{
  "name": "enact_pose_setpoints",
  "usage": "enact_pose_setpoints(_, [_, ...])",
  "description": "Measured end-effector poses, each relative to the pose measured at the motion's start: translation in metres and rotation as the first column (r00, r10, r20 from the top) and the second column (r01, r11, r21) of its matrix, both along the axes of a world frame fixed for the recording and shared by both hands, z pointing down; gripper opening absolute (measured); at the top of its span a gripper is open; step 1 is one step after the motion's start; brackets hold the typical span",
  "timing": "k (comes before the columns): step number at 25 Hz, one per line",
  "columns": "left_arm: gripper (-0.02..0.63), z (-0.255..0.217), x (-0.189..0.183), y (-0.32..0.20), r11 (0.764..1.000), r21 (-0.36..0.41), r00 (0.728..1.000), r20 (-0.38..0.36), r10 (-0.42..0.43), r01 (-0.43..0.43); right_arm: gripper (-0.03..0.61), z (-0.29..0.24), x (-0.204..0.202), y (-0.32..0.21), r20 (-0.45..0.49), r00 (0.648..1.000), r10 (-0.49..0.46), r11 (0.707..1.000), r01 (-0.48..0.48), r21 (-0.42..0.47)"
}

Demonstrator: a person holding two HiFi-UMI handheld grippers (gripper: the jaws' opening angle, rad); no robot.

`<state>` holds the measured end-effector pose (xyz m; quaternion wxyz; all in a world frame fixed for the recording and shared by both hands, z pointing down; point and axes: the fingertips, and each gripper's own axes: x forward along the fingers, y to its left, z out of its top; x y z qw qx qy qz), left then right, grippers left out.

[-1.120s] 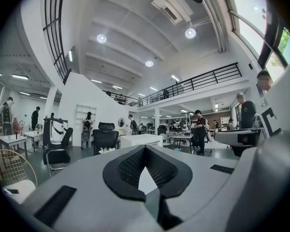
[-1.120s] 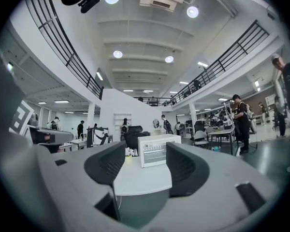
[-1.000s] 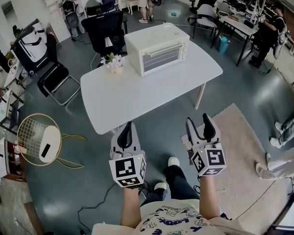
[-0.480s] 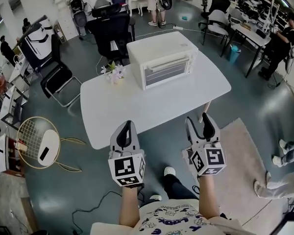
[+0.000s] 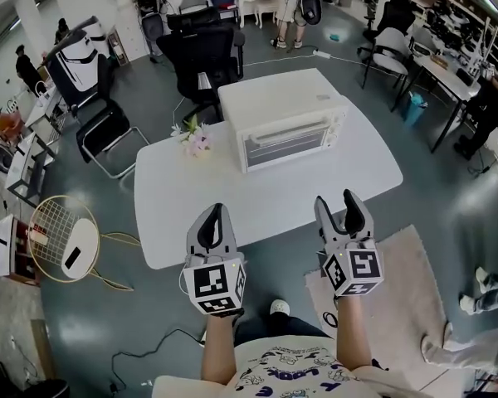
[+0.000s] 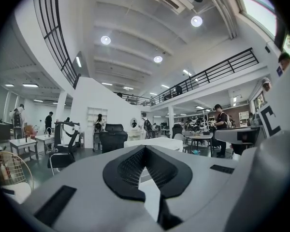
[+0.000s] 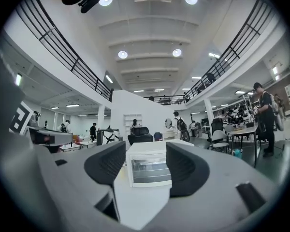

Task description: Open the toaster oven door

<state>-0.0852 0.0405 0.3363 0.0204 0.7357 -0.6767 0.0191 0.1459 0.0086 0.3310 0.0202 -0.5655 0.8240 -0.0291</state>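
White table (image 5: 191, 214) out on the office floor. White toaster oven (image 5: 274, 106) sits at the table's far middle, its glass door (image 5: 286, 143) closed and facing the person. Both claws hover over the near table edge, well apart from the oven. Left claw (image 5: 215, 211) has its jaws pressed together, holding nothing. Right claw (image 5: 334, 199) has its jaws apart, empty, with the oven showing far off through the gap. Small flower bunch (image 5: 195, 139) sits just left of the oven.

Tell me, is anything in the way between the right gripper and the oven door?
Nothing visible. Only bare table lies between the right gripper and the shut oven door. The flowers sit off to one side.
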Motion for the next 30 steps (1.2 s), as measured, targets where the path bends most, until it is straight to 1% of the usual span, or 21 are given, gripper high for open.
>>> enact_pose_setpoints(8, [0.003, 0.016, 0.006, -0.036, 0.999, -0.032, 0.999, 0.004, -0.035, 0.035, 0.262, 0.018, 0.003, -0.046, 0.010, 0.999, -0.035, 0.999, 0.035, -0.028])
enact_pose_setpoints(17, [0.003, 0.031, -0.019, -0.089, 0.996, -0.064, 0.998, -0.003, -0.056, 0.056, 0.262, 0.035, -0.019, -0.105, 0.017, 0.999, -0.046, 0.997, 0.047, -0.068])
enact_pose_setpoints(25, [0.003, 0.036, -0.045, -0.162, 0.997, -0.068, 0.999, -0.019, -0.031, 0.030, 0.262, 0.037, -0.044, -0.172, 0.003, 1.000, -0.023, 0.997, 0.023, -0.074])
enact_pose_setpoints(30, [0.003, 0.033, -0.059, -0.207, 0.998, -0.064, 1.000, -0.023, -0.009, 0.007, 0.262, 0.035, -0.057, -0.212, 0.010, 1.000, -0.005, 0.997, 0.006, -0.080])
